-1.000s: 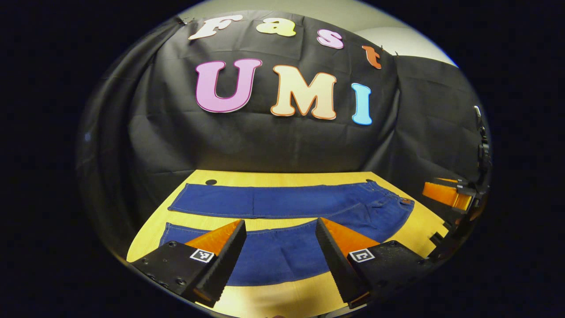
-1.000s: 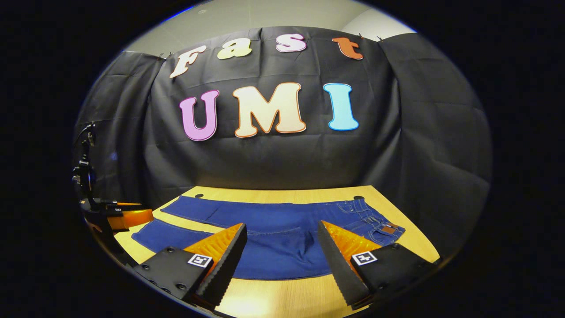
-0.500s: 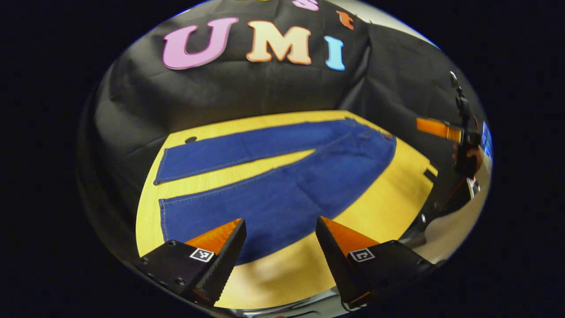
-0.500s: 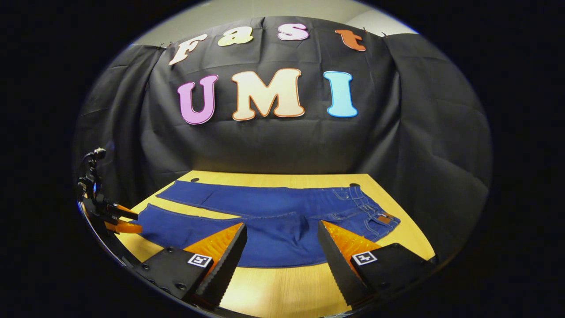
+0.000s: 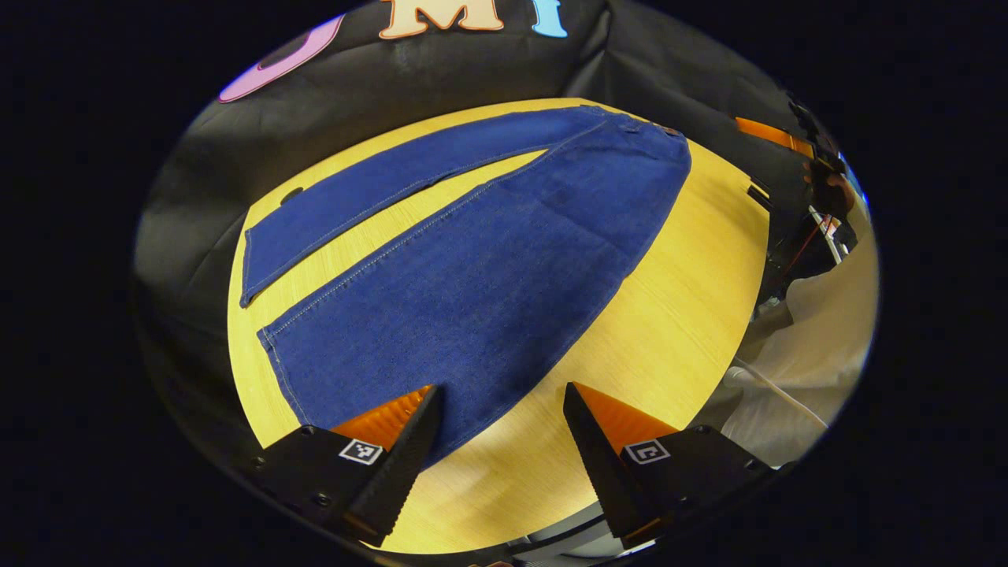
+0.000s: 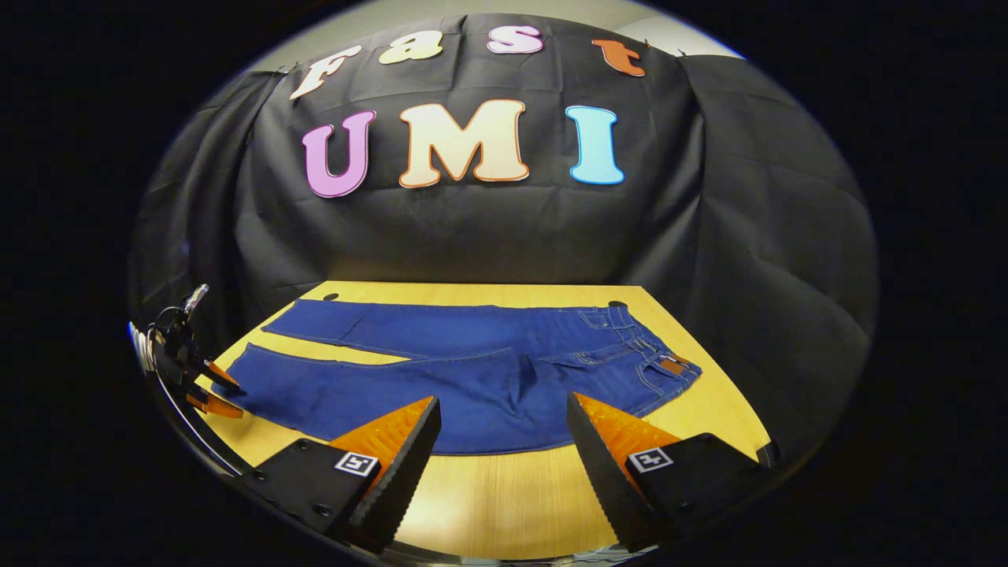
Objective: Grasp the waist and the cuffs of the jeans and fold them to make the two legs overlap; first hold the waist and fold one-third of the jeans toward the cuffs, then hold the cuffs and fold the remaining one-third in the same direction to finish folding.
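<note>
Blue jeans [image 5: 488, 268] lie flat on the yellow table [image 5: 669, 331], legs spread apart, cuffs [image 5: 272, 339] to the left and waist [image 5: 661, 142] at the far right. My left gripper [image 5: 500, 425] hovers open above the near leg's edge close to its cuff, holding nothing. In the right gripper view the jeans [image 6: 472, 370] stretch across the table [image 6: 512, 504] with the waist [image 6: 661, 362] on the right. My right gripper [image 6: 502, 441] is open over the near table edge, short of the jeans. The left gripper [image 6: 209, 390] shows at the cuff end. The right gripper [image 5: 776, 135] appears beyond the waist.
Small dark holes [image 6: 330, 297] [image 6: 617, 304] sit near the table's back edge. The black cloth wall stands close behind the table. A white cable [image 5: 776, 390] and pale floor lie past the table's right edge in the left gripper view.
The left gripper has risen and tilted down over the cuff end, so the jeans now spread large below it. The right gripper has drawn back slightly. Both stayed open.
</note>
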The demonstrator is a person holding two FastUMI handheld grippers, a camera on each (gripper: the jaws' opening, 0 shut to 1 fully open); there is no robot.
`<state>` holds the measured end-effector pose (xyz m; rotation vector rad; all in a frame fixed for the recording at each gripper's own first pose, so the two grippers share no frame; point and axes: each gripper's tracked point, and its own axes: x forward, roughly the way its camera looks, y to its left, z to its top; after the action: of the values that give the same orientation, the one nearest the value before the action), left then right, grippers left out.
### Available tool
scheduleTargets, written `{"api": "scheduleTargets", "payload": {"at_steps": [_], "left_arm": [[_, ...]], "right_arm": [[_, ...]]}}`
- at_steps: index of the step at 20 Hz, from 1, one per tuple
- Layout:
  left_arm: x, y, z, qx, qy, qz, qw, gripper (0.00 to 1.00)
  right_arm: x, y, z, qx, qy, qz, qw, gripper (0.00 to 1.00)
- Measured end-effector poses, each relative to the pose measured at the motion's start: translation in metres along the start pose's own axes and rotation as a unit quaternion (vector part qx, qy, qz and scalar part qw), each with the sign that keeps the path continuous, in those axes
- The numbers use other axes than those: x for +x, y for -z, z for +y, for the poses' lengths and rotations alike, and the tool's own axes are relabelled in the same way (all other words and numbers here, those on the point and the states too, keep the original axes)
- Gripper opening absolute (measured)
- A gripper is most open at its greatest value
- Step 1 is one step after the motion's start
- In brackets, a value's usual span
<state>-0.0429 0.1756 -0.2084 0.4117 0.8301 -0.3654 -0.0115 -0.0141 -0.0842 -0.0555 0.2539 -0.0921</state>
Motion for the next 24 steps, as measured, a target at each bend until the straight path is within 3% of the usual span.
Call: {"api": "scheduleTargets", "payload": {"at_steps": [6, 15, 20, 24], "left_arm": [[0.004, 0.004, -0.005, 0.025, 0.008, 0.024, 0.999, 0.94], [0.005, 0.007, -0.003, 0.005, 0.005, 0.045, 0.999, 0.94], [0.007, 0.007, -0.009, 0.045, 0.018, 0.041, 0.998, 0.75], [0.008, 0.004, -0.021, 0.087, 0.032, 0.04, 0.995, 0.46]], "right_arm": [[0.003, 0.007, -0.011, 0.015, 0.018, 0.009, 1.0, 1.0], [0.011, 0.023, -0.002, 0.013, 0.011, 0.03, 0.999, 0.99], [0.014, 0.022, 0.001, 0.007, 0.003, 0.032, 0.999, 0.99], [0.019, 0.023, 0.002, 0.012, 0.001, 0.037, 0.999, 0.99]]}}
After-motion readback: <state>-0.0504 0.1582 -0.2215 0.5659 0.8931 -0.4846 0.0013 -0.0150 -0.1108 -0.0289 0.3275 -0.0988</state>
